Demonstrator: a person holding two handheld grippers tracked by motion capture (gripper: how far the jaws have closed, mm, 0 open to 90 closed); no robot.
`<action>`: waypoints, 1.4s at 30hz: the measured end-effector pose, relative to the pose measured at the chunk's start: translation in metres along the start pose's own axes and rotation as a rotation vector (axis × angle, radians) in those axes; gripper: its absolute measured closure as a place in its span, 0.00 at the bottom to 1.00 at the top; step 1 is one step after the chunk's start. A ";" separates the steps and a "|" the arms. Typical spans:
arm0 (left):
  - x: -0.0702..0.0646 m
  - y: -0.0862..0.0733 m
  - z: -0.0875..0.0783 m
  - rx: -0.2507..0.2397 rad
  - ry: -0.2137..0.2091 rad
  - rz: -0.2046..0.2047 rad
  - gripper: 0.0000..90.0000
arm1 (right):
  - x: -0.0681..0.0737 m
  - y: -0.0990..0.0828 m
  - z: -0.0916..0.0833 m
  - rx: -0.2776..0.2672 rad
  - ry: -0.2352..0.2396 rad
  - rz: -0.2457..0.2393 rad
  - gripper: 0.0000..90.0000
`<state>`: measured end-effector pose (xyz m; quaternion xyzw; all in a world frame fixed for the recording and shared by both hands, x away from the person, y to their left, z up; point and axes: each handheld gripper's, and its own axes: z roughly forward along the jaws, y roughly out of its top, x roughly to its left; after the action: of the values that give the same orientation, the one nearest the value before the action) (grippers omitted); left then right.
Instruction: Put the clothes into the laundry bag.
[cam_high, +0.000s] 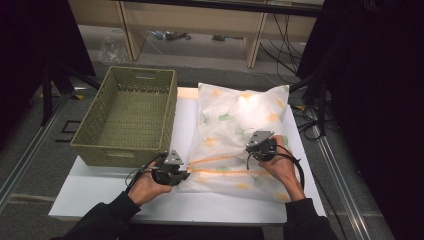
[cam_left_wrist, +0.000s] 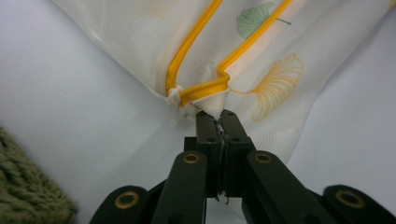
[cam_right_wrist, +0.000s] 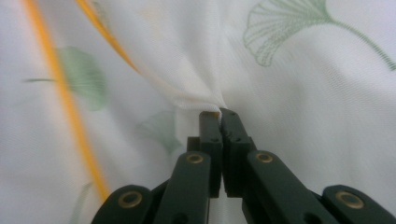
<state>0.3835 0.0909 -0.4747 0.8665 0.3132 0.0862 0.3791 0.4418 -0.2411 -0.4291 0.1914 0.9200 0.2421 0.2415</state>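
Both pairs of fingers are pressed together, each pinching cloth of the white bag (cam_high: 240, 135). My left gripper (cam_high: 172, 172) clamps the bag's near left corner, right beside the end of the yellow zipper (cam_left_wrist: 205, 88), and a tuft of the mesh pokes out between the closed fingers (cam_left_wrist: 208, 126). My right gripper (cam_high: 261, 145) bites a small fold of fabric on top of the bag, just inside its right half; in the right gripper view the cloth gathers into a peak at the fingertips (cam_right_wrist: 231, 121).

My left forearm comes in low from the bottom edge, with the hand (cam_high: 145, 187) lying close to the table and the gripper pointing toward the bag's corner. My right hand (cam_high: 282, 167) sits higher, over the bag's near right part, wrist bent so the gripper reaches inward and left across the cloth.

Going by size: the white table (cam_high: 100, 192) carries everything. The bag, printed with green and yellow leaves, lies lengthwise on the table's right half, its far end near the table's far edge and its right side close to the right edge. The green woven basket (cam_high: 127, 115) stands on the left half, just beside the bag, its near wall close to my left gripper. Bare table stretches along the near edge beneath both arms.
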 end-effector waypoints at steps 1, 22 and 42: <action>0.001 -0.001 -0.001 -0.003 0.001 0.004 0.98 | 0.001 0.000 -0.006 -0.012 0.013 -0.011 1.00; 0.001 -0.006 -0.005 -0.006 0.008 0.000 0.97 | 0.046 -0.016 -0.013 0.083 0.119 -0.058 1.00; -0.011 -0.003 -0.015 -0.069 0.038 -0.039 0.44 | 0.036 -0.021 -0.036 -0.085 0.034 0.118 0.65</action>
<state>0.3675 0.0947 -0.4657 0.8449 0.3341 0.1059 0.4042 0.3881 -0.2536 -0.4256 0.2307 0.9000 0.2980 0.2191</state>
